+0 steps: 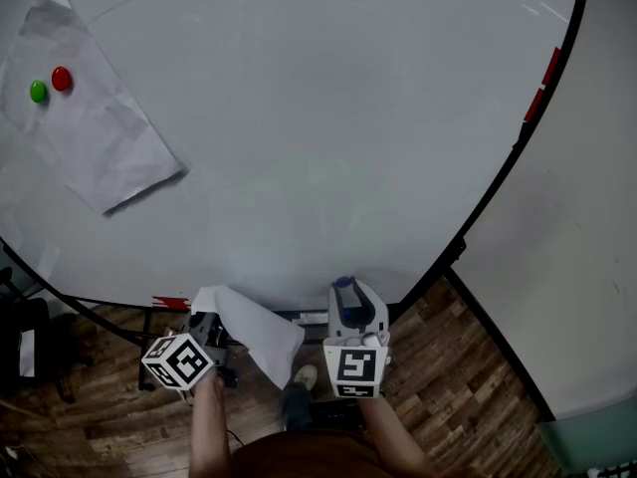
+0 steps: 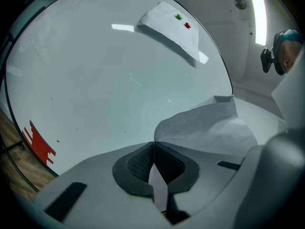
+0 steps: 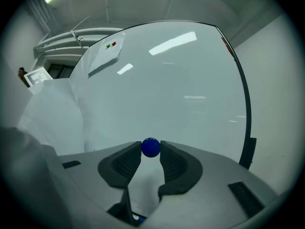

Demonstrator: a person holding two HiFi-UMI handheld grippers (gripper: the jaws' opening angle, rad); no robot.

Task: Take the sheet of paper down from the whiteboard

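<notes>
Your left gripper (image 2: 153, 147) is clamped shut on the edge of a white sheet of paper (image 1: 254, 332), which is held off the whiteboard (image 1: 328, 118) near its lower edge. Beside it, your right gripper (image 3: 151, 152) pinches a round blue magnet (image 3: 151, 147) between its fingertips. High at the whiteboard's upper left, a second sheet (image 1: 90, 127) hangs tilted, pinned by a green magnet (image 1: 38, 92) and a red magnet (image 1: 62, 78) side by side.
</notes>
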